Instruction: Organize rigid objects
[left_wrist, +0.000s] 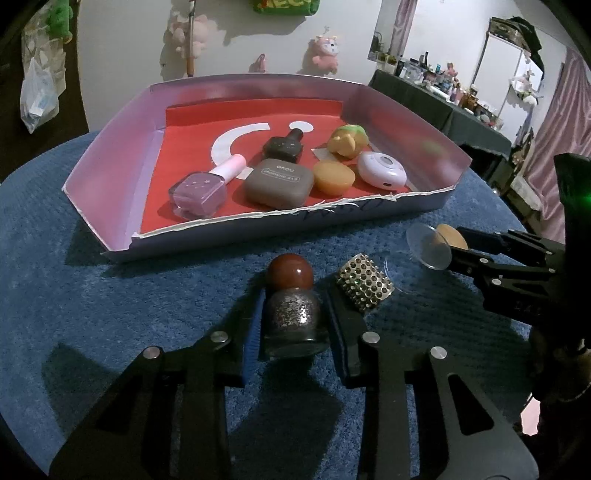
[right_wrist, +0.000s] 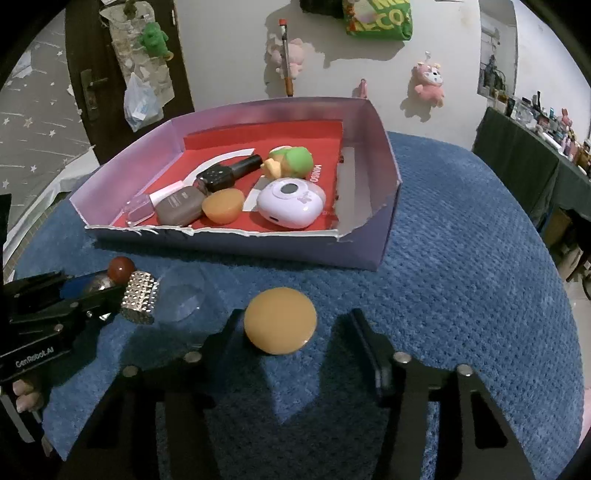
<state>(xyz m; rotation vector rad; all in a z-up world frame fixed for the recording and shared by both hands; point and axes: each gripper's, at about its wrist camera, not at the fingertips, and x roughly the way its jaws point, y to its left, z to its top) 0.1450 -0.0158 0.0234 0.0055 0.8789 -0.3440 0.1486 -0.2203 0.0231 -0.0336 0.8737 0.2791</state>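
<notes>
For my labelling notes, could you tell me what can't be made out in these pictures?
- Right wrist view: glitter bottle mostly hidden behind left gripper.
- Right wrist view: pink polish bottle partly behind tray wall.
- Left wrist view: far-table clutter too small to identify.

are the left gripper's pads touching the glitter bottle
Touching. The left wrist view shows the left gripper with both pads pressed against the sides of the glitter bottle, no gap on either side.
</notes>
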